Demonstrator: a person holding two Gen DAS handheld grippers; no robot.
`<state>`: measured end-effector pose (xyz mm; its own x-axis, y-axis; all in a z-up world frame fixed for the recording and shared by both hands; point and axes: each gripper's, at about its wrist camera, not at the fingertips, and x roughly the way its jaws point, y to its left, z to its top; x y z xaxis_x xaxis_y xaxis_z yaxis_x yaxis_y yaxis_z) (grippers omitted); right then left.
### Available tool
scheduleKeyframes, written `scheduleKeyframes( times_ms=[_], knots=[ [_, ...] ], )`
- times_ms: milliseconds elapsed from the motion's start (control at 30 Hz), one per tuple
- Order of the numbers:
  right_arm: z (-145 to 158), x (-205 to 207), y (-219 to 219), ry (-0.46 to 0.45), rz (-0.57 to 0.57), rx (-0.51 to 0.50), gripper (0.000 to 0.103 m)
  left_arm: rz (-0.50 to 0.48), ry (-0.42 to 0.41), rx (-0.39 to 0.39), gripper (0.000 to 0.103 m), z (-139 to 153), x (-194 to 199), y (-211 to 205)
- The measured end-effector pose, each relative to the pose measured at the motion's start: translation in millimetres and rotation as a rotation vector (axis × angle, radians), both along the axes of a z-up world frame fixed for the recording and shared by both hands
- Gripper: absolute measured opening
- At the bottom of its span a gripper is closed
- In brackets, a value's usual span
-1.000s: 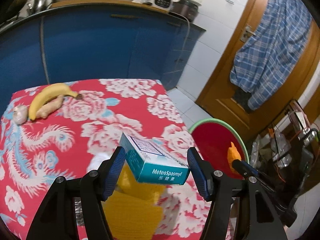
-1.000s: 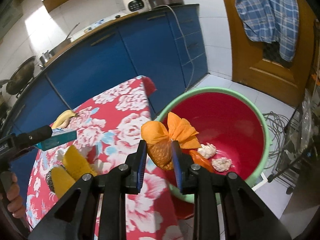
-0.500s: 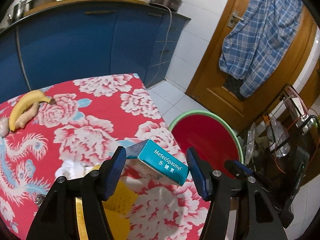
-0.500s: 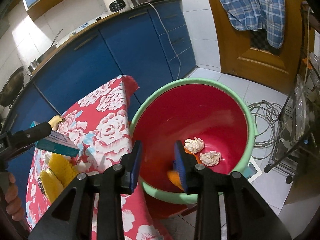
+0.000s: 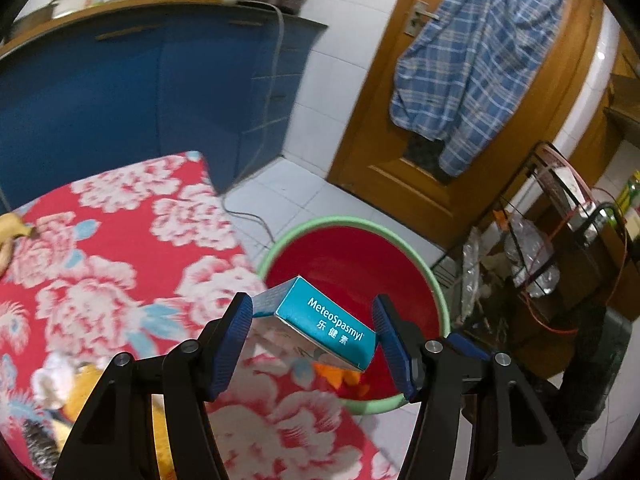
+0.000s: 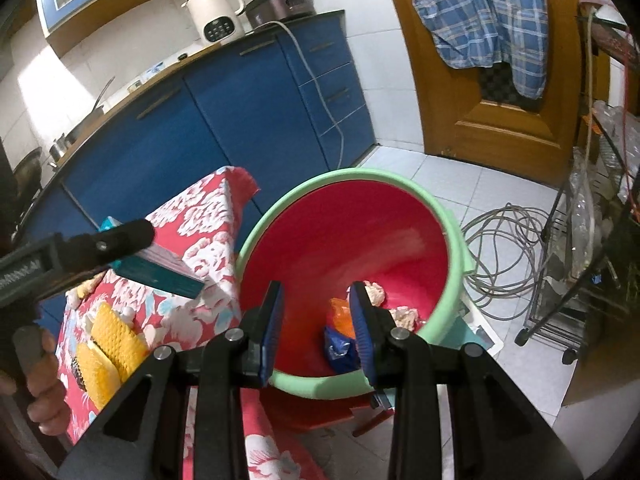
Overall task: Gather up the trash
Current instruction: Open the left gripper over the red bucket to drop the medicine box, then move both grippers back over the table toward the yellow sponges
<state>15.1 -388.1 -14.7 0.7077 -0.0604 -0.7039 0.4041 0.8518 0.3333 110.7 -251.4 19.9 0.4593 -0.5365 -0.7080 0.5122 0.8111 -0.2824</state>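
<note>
My left gripper (image 5: 312, 334) is shut on a teal MeteoSpasmyl medicine box (image 5: 326, 326) and holds it tilted in the air at the table's right edge, near the rim of the red bucket (image 5: 356, 224) with a green rim. In the right wrist view the box (image 6: 160, 266) hangs left of the bucket (image 6: 452, 232). My right gripper (image 6: 316, 322) is open and empty above the bucket's near side. Orange peel (image 6: 340, 312), a blue wrapper (image 6: 338, 350) and crumpled tissues (image 6: 402, 314) lie in the bucket's bottom.
The table has a red floral cloth (image 5: 120, 248). Yellow foam fruit nets (image 6: 106, 344) and a white tissue (image 5: 54, 376) lie on it, with a banana (image 5: 12, 224) at the far left. A wire rack (image 6: 580, 272), coiled cable (image 6: 500, 256), blue cabinets and wooden door surround the bucket.
My right gripper dropped the orange peel into the bucket and opened wider. My left gripper carried the box rightward from over the table toward the bucket.
</note>
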Motion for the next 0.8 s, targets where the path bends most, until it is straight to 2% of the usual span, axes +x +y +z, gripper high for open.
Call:
scheduleKeyframes(
  times_ms=[233, 400, 800],
  knots=[
    [-0.9, -10.9, -11.3, -0.001, -0.033, 0.004, 0.036, -0.048, 0.041, -0.012, 0.066, -10.5, 0.9, -19.4],
    [-1.4, -14.8, -15.3, -0.004, -0.042, 0.011, 0.036, -0.030, 0.041, -0.004, 0.069, -10.8, 0.2, -19.3],
    [5.8, -14.3, -1.3, -0.020, -0.013, 0.007, 0.036, 0.039, 0.061, -0.003, 0.069, -10.3, -4.0, 13.2]
  ],
)
